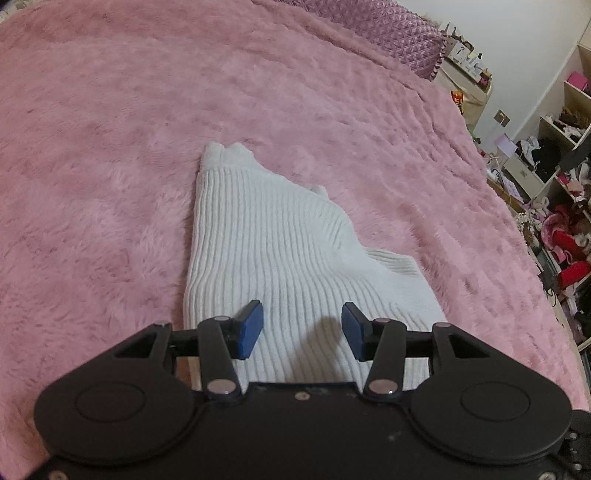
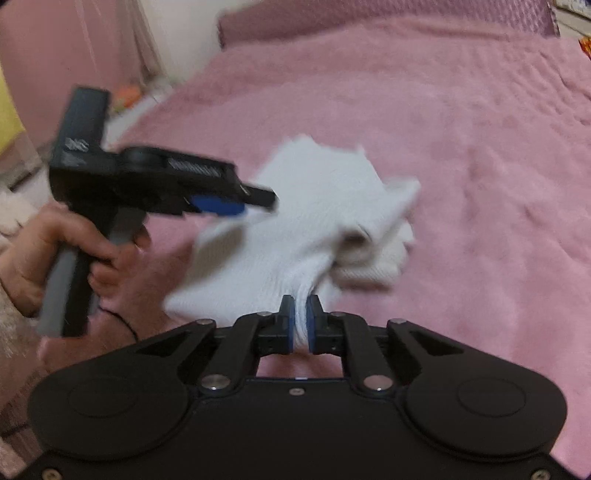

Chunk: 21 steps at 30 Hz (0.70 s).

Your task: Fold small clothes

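A small white ribbed knit garment [image 1: 273, 254] lies on the fluffy pink blanket [image 1: 110, 166], partly folded, with a cuff-like end at its far side. My left gripper [image 1: 302, 326] hovers over the garment's near part, its blue pads wide apart with only the cloth's surface below them. In the right wrist view the same white garment [image 2: 295, 229] is blurred, and my right gripper [image 2: 301, 319] is shut on its near edge, cloth bunched between the pads. The left gripper [image 2: 236, 203], held by a person's hand [image 2: 55, 251], shows at the left over the garment.
A purple quilted pillow [image 1: 388, 33] lies at the bed's far end. Cluttered shelves [image 1: 565, 155] with clothes and boxes stand beyond the right edge of the bed. A pink curtain [image 2: 74, 44] hangs past the bed's left side.
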Tool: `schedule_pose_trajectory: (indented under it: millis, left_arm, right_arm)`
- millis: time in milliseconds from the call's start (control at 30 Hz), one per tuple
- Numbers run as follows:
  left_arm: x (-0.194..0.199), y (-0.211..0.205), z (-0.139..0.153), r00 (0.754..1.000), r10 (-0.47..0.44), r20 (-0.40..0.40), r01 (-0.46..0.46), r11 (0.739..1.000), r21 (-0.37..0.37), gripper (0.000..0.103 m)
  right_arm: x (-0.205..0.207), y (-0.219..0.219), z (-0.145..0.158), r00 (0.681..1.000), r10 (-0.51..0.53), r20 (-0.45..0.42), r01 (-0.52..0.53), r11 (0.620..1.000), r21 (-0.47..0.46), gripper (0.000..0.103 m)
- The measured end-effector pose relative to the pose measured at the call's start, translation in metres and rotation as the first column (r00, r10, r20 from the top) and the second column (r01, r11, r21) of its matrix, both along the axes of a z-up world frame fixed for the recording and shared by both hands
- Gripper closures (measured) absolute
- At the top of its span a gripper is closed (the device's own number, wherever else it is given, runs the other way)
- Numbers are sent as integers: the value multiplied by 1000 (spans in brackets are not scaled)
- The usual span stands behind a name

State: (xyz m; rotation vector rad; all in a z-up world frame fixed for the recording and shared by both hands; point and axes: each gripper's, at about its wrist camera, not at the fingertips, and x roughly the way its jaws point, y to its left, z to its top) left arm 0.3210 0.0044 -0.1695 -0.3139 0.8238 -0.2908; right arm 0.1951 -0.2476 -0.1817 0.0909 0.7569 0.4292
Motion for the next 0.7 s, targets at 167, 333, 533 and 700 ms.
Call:
schedule_pose_trajectory:
  millis: [167, 333, 533, 700]
  left_arm:
    - [-3, 1, -8, 1000, 4, 8, -4, 1000, -7, 53]
    - [-5, 2, 5, 1000, 6, 23, -5, 1000, -24, 53]
    - [-32, -1, 31, 995, -13, 96, 13, 1000, 9, 54]
    - [-57, -12, 29, 995, -37, 94, 33, 999, 44, 53]
  right_arm:
    - [4, -3, -22, 998, -29, -63, 31, 999, 25, 96]
    - [6, -2, -1, 999, -21, -43, 22, 999, 38, 90]
    - [21, -1, 40, 987, -32, 154, 29, 999, 23, 86]
    - [51, 11, 34, 984, 11, 176, -5, 999, -36, 86]
